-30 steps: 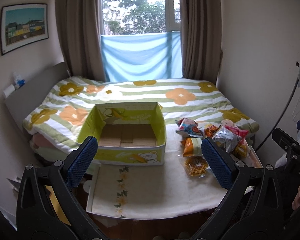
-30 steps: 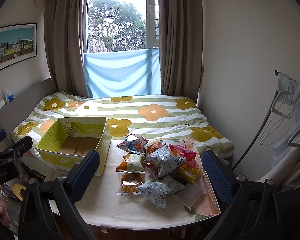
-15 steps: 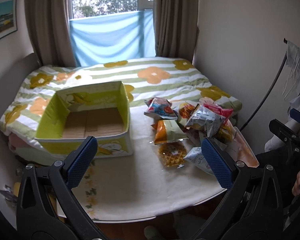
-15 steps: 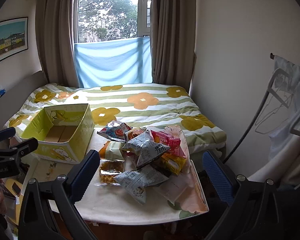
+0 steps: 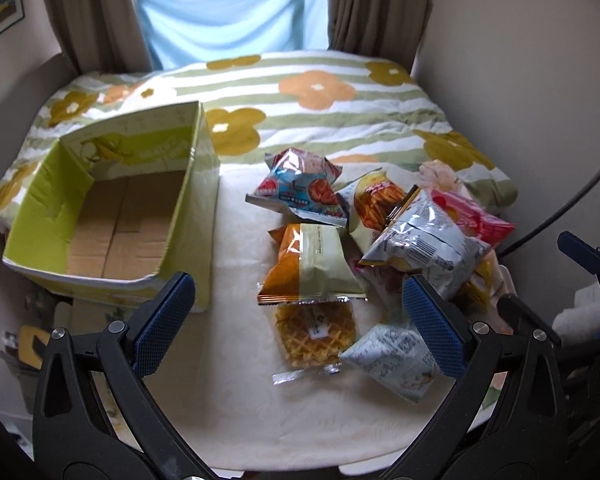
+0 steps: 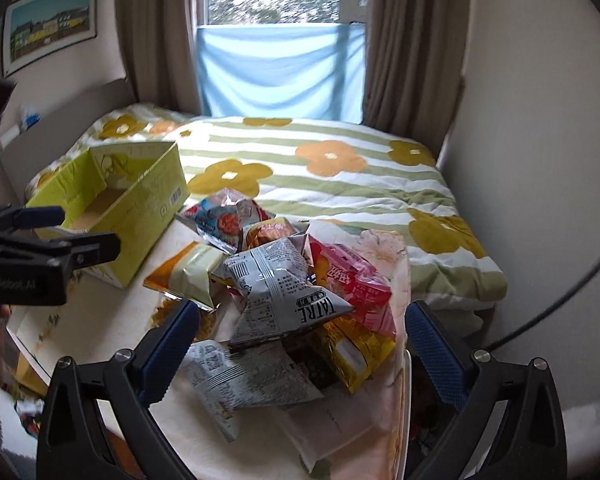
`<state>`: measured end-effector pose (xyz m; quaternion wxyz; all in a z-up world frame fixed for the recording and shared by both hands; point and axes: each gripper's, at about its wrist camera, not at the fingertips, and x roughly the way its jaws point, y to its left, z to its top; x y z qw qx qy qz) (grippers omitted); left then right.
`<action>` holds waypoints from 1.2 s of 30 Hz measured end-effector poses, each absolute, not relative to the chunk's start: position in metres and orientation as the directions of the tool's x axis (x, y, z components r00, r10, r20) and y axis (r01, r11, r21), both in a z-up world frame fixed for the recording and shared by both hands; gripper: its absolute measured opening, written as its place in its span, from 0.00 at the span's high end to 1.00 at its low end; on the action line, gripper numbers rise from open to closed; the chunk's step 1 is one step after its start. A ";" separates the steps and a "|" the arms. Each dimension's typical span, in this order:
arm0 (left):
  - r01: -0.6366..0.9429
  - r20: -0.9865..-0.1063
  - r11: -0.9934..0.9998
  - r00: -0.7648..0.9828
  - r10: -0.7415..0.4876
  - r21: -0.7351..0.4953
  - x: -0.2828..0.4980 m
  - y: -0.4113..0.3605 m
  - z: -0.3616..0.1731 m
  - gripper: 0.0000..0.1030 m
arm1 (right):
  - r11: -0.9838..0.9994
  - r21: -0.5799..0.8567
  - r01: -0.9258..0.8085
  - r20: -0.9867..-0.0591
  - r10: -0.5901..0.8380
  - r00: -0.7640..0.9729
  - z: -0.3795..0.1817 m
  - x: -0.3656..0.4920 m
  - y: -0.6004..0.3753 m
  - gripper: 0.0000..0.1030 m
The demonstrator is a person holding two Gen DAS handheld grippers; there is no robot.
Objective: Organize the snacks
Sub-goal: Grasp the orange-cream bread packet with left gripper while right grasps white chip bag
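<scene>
An empty yellow-green cardboard box (image 5: pixel 112 216) stands on the left of a white table (image 5: pixel 228 400); it also shows in the right wrist view (image 6: pixel 140 216). A pile of snack bags lies to its right: an orange-and-cream bag (image 5: pixel 312 268), a waffle pack (image 5: pixel 314 332), a blue-red bag (image 5: pixel 300 188), a grey bag (image 5: pixel 424 240). My left gripper (image 5: pixel 296 320) is open and empty above the waffle pack. My right gripper (image 6: pixel 300 340) is open and empty above the grey bag (image 6: pixel 284 288) and a pink bag (image 6: pixel 356 280).
A bed with a green-striped flowered quilt (image 5: pixel 320 92) lies behind the table. A window with brown curtains and a blue cloth (image 6: pixel 280 72) is at the back. A wall (image 6: pixel 540 160) stands close on the right. The left gripper (image 6: pixel 40 256) shows at the right wrist view's left edge.
Both grippers have moved forward and down toward the table. The left one has swung right from the box to the snack pile. Both stay open.
</scene>
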<state>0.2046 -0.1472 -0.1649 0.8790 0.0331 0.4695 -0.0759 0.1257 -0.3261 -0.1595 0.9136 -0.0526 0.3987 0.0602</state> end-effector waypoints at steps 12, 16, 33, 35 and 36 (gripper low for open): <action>0.147 -0.927 0.989 0.373 -0.041 0.015 0.275 -0.160 -0.234 0.00 | 0.934 -0.138 -0.330 -0.819 0.080 0.568 -0.211 0.178 -0.306 0.01; 0.172 -0.949 0.985 0.313 -0.044 0.011 0.299 -0.165 -0.251 0.00 | 0.923 -0.171 -0.345 -0.834 0.051 0.550 -0.218 0.192 -0.300 0.01; 0.185 -0.988 0.980 0.126 -0.093 -0.068 0.332 -0.172 -0.305 0.24 | 0.888 -0.208 -0.410 -0.876 0.018 0.482 -0.242 0.218 -0.284 0.18; 0.178 -0.987 0.979 0.104 -0.122 -0.102 0.331 -0.172 -0.310 0.32 | 0.890 -0.210 -0.405 -0.877 0.012 0.480 -0.242 0.219 -0.284 0.19; 0.178 -0.987 0.979 0.108 -0.121 -0.100 0.330 -0.172 -0.310 0.34 | 0.889 -0.214 -0.405 -0.877 0.008 0.481 -0.242 0.220 -0.284 0.20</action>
